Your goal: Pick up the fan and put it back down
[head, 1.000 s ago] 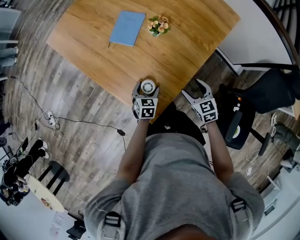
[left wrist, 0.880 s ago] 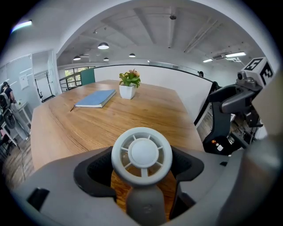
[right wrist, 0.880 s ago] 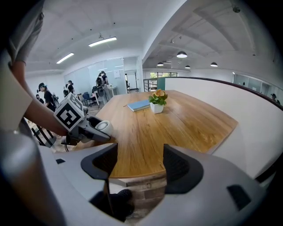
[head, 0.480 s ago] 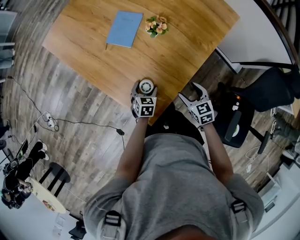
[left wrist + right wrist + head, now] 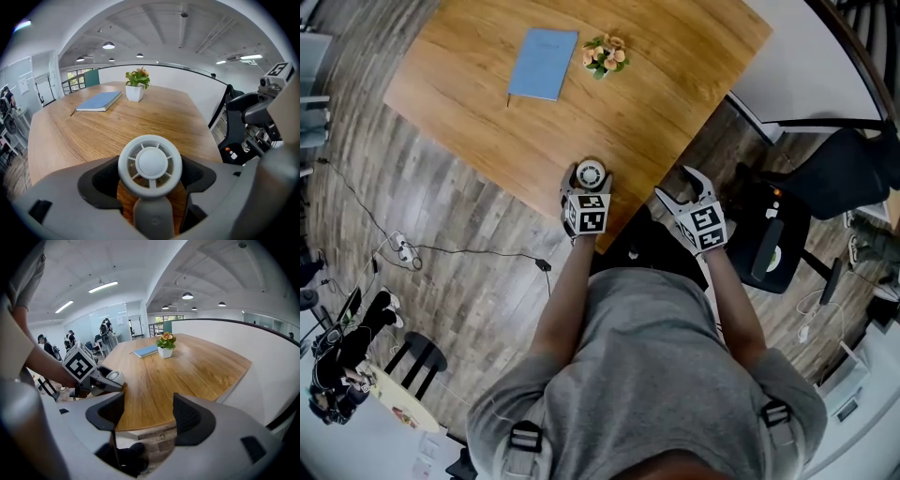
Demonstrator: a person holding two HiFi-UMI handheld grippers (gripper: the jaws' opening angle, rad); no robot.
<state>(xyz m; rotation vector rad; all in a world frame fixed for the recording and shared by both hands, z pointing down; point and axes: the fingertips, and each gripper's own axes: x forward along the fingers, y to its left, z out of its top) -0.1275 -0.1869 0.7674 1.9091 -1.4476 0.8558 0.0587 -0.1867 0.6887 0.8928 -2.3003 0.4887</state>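
Observation:
A small white fan (image 5: 592,174) with a round grille head sits between the jaws of my left gripper (image 5: 590,184) at the near edge of the wooden table (image 5: 675,94). In the left gripper view the fan's head (image 5: 150,164) fills the gap, with both dark pads against its sides and its handle pointing down. My left gripper is shut on it. My right gripper (image 5: 678,185) hovers open and empty to the right, just off the table's corner. In the right gripper view, the fan (image 5: 114,377) shows at the left.
A blue notebook (image 5: 542,64) and a small potted plant (image 5: 602,54) lie at the far side of the table. A black office chair (image 5: 834,178) stands to the right. Cables and a power strip (image 5: 403,248) lie on the wood floor at the left.
Both grippers have shifted only slightly to the left. The fan stays held in the left gripper at the table's edge.

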